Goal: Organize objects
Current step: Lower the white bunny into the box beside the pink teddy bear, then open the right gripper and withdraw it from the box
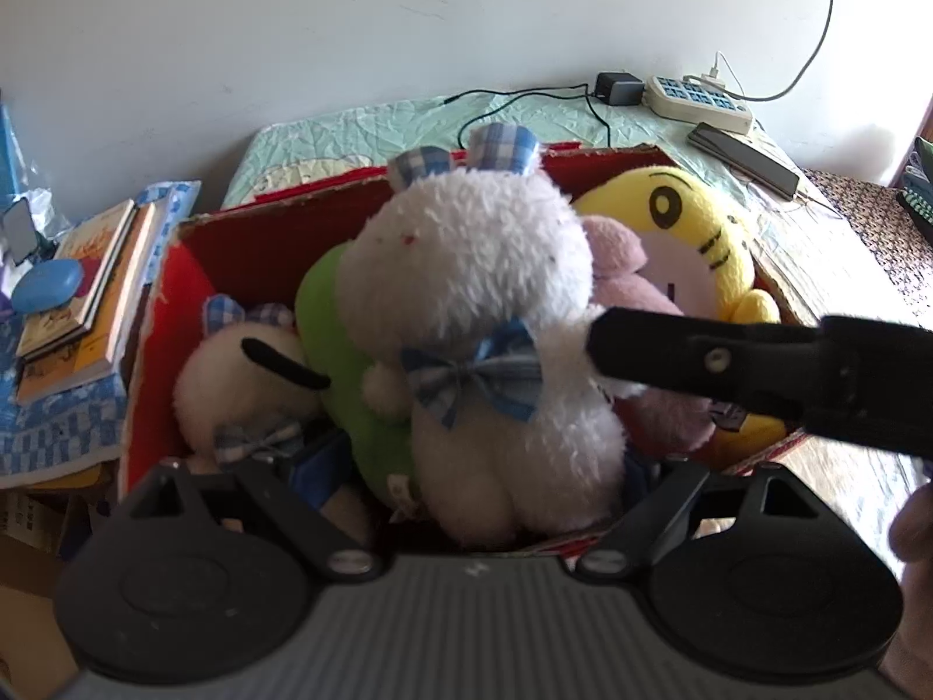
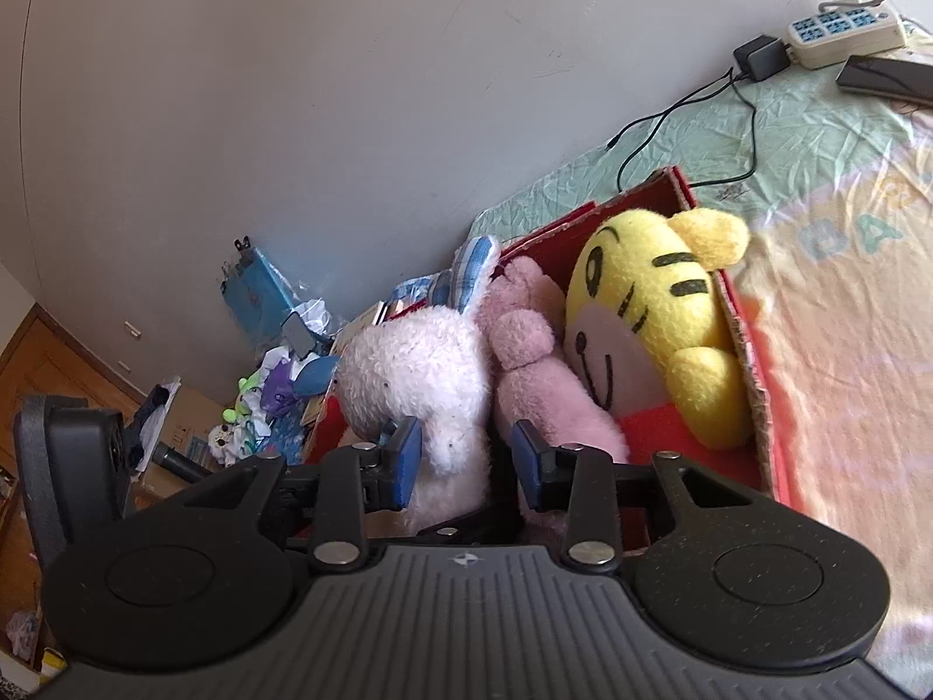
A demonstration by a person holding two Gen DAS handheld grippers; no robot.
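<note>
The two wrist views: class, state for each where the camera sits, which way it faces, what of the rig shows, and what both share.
Left wrist: rides the left gripper, facing down into the red cardboard box at the fluffy white plush rabbit; its jaws are hidden, and the right gripper's black finger crosses in.
Right wrist: rides the right gripper, looking along the box; blue-padded jaws flank the rabbit.
Shared: rabbit, yellow plush tiger, pink plush toy, white power strip.

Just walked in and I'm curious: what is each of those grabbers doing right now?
Left gripper: open, fingers wide apart.
Right gripper: open, fingers on either side of the white bunny's arm, not squeezed shut.
</note>
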